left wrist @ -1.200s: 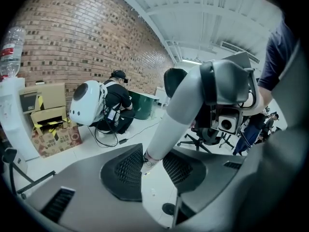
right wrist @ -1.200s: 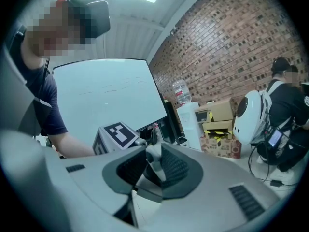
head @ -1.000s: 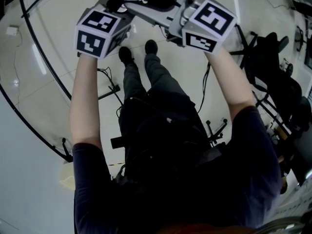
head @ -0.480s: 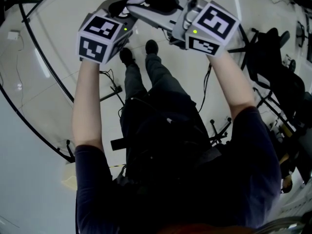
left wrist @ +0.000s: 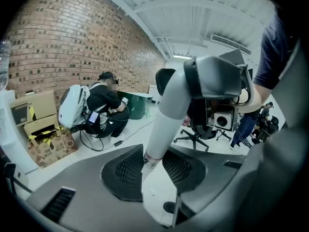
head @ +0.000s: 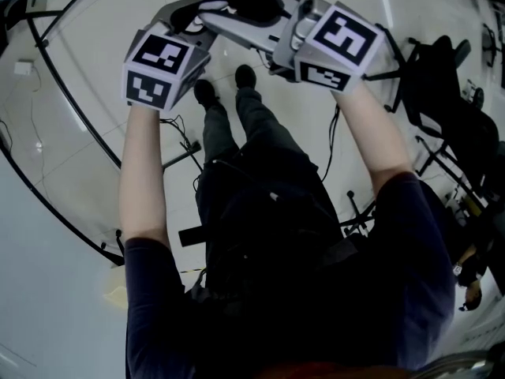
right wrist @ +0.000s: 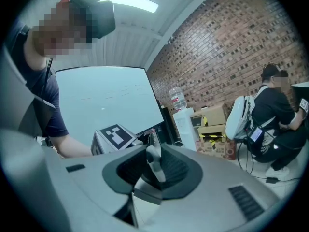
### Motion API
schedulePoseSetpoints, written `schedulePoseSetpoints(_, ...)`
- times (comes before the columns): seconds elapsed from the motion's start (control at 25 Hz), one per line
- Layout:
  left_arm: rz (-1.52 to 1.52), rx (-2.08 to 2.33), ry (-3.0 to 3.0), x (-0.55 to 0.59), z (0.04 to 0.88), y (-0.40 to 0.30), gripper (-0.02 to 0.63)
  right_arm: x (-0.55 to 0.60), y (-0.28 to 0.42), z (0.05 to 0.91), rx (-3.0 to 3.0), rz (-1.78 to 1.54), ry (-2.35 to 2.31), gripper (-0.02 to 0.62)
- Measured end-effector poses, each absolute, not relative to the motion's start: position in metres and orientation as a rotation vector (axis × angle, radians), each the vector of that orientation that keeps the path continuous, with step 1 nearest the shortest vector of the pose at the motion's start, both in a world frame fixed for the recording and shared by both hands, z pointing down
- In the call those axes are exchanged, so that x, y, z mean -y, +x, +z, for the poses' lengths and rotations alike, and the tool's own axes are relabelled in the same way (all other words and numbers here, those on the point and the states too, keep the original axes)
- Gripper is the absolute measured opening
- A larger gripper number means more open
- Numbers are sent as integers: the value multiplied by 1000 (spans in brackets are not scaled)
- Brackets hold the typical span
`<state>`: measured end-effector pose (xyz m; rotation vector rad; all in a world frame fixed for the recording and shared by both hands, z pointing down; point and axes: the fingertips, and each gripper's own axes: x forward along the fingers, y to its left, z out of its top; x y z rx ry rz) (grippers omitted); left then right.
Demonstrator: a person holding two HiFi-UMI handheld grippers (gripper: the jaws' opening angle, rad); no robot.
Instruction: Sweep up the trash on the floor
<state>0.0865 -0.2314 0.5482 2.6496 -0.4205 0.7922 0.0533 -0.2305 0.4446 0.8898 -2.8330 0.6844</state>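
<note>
White pole in left hand-held gripper

Floor layout
Shoes are seen at 12 o'clock, an office chair at 2 o'clock (well apart); boxes are stacked left of a crouching person.

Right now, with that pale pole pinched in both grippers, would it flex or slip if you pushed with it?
Probably stiff: the pole runs straight through the left gripper, whose jaws have just closed further on it. Its smooth round surface may twist or slip, though the meshed pads should help. Likely light: with the right gripper further along, two pinch grips carry it.
</note>
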Motion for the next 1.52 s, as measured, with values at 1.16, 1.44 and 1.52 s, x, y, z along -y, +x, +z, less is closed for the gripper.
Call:
schedulePoseSetpoints(1.16, 724, 166, 3085, 241, 457, 240, 100, 238, 211, 350, 2834, 447, 1405, 103)
schedulePoseSetpoints(1.44, 712, 68, 3161, 240, 472, 305, 100, 234, 262, 376, 2660, 360, 1571, 104)
schedulePoseSetpoints(1.52, 735, 37, 3165, 241, 487, 319, 100, 236, 270, 391, 2598, 334, 1582, 103)
